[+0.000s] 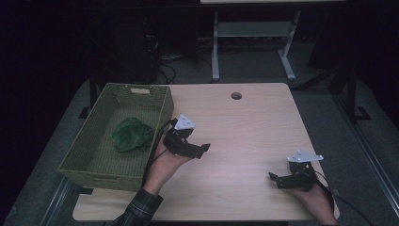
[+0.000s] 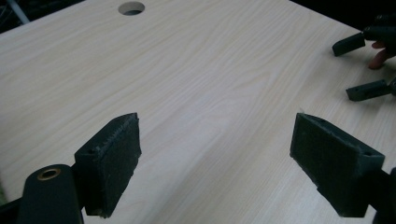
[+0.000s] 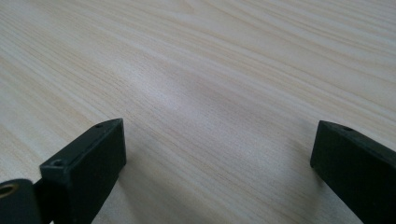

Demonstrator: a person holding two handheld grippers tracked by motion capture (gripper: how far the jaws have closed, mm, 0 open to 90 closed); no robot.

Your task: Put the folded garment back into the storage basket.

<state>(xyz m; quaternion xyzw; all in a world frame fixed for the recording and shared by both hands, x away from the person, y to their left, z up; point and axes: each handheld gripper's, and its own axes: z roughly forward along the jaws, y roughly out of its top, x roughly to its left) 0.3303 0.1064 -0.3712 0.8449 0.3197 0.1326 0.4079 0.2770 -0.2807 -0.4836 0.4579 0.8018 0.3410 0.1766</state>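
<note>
Left gripper (image 1: 200, 149) jaws spread, empty, over table (image 1: 244, 122) beside basket (image 1: 89, 155) holding green cloth (image 1: 131, 134). Right gripper (image 1: 277, 180) likewise spread, empty.

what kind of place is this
Probably a lab or office workroom: a pale wood desk with a cable hole, tangled cables on grey carpet, and another desk's white metal legs behind.
</note>
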